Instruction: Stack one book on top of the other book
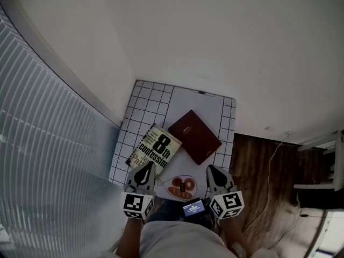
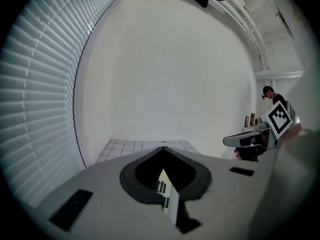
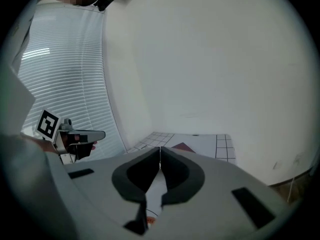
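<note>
Both claws clenched and empty, pre-grasp step.
Left gripper (image 1: pixel 144 169) and right gripper (image 1: pixel 214 172) sit at the table's (image 1: pixel 144 98) near edge. White paperback (image 1: pixel 156 148) lies just beyond the left one, maroon book (image 1: pixel 194 136) to its right, unstacked. Next: open jaws and take one book's edge.

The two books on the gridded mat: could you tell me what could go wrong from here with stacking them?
1. The left gripper and the right gripper are both shut and empty; unopened, they would likely shove a book instead of gripping it.
2. The paperback lies near the left edge of the mat, so a shove might slide it off.
3. The plate sits between the grippers and could get knocked.
</note>
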The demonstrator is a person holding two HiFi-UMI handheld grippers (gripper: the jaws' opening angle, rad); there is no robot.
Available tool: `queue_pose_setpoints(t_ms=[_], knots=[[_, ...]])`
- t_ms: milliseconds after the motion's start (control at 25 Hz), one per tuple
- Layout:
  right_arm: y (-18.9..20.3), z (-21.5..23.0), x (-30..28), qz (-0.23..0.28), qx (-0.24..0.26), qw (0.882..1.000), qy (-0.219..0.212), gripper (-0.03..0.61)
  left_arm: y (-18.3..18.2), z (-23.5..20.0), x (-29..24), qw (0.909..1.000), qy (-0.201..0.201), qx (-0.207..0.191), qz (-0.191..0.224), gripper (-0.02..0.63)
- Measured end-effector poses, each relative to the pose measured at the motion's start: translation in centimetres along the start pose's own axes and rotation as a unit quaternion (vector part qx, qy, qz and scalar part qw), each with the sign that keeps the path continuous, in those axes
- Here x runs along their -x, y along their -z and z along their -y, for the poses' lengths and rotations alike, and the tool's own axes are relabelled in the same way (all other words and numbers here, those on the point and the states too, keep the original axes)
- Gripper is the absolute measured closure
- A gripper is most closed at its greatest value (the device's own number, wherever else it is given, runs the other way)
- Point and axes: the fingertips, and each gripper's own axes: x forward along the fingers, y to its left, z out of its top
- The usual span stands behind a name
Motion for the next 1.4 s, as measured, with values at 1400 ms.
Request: queue_pose_setpoints(t_ms=[1400], knots=[[8.4,15.3,-13.3,-0.133,0.070,0.988,-0.024,0.449,16.0,9.3,-14.4,0.9619,0.087,0.174,-0.192,0.448]])
